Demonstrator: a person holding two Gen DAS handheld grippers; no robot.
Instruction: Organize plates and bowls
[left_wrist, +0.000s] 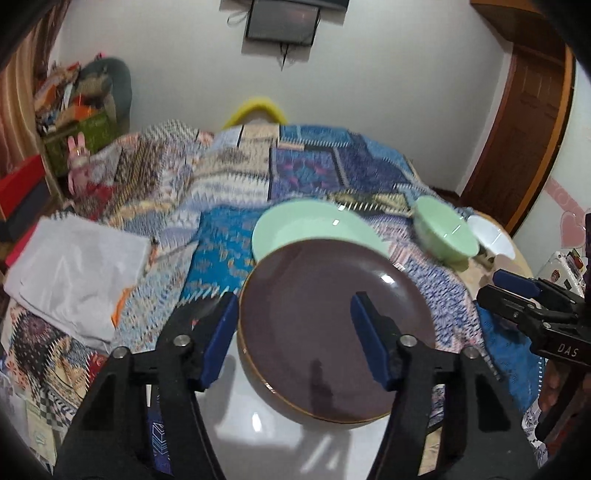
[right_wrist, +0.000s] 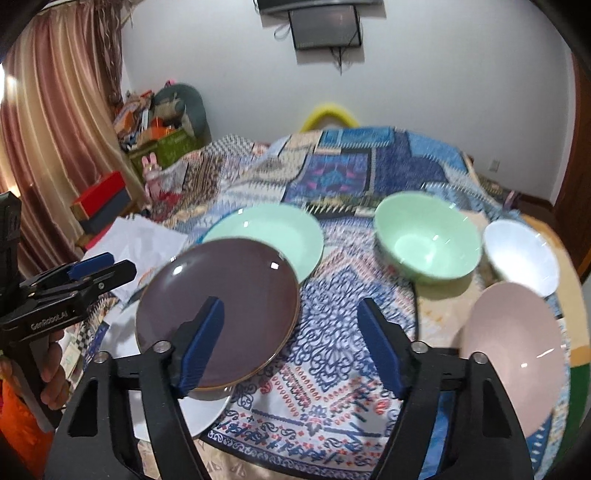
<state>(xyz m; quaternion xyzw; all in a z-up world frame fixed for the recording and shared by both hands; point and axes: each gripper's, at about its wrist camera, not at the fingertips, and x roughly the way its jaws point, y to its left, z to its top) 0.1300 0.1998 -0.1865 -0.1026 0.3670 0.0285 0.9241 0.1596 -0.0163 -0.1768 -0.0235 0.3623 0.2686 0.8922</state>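
A brown plate (left_wrist: 332, 325) lies on top of a white plate (left_wrist: 258, 417), partly overlapping a green plate (left_wrist: 306, 229). My left gripper (left_wrist: 295, 339) is open, one finger beside the brown plate's left rim and one above its surface. In the right wrist view the brown plate (right_wrist: 221, 302), white plate (right_wrist: 207, 410) and green plate (right_wrist: 266, 229) show at left. A green bowl (right_wrist: 424, 240), white bowl (right_wrist: 521, 254) and pink bowl (right_wrist: 513, 354) stand at right. My right gripper (right_wrist: 291, 350) is open and empty above the patterned cloth. The left gripper (right_wrist: 99, 269) shows at the left edge.
A patterned quilt (right_wrist: 332, 350) covers the bed surface. A white bag (left_wrist: 74, 273) lies at left. Boxes and clutter (right_wrist: 159, 133) stand by the curtain at far left. A wooden door (left_wrist: 524, 129) is at right.
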